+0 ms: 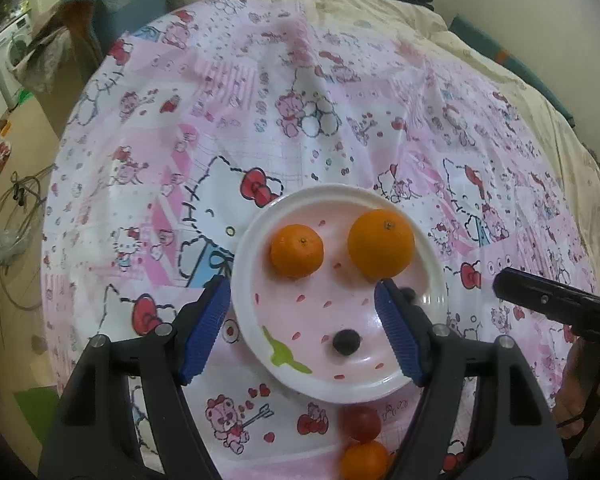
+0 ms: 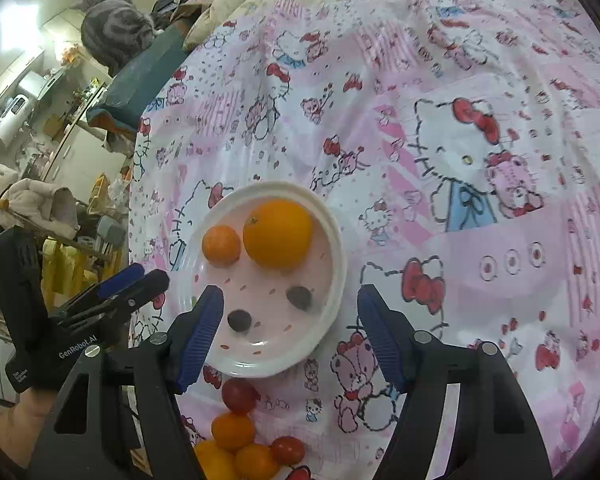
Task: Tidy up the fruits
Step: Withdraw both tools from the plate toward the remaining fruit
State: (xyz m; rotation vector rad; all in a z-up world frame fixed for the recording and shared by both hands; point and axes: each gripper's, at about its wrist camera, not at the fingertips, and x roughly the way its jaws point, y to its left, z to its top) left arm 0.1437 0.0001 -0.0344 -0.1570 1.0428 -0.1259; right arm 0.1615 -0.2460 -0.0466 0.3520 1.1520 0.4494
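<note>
Both grippers (image 1: 300, 328) (image 2: 290, 334), spread & empty, are held over the plate (image 1: 256, 220); small fruits (image 2: 238, 396) nearer should be pinched gently, w/ jaws centred, then set beside the oranges (image 1: 381, 243).

Plate (image 2: 332, 240) sits on bed cover (image 2: 460, 160) nr its front edge. In plate: 2 oranges (image 2: 278, 234) side by side at back, 2 grapes (image 2: 299, 297) in front. Cherry tomatoes (image 2: 240, 395) cluster on cover just before plate's front rim.
</note>
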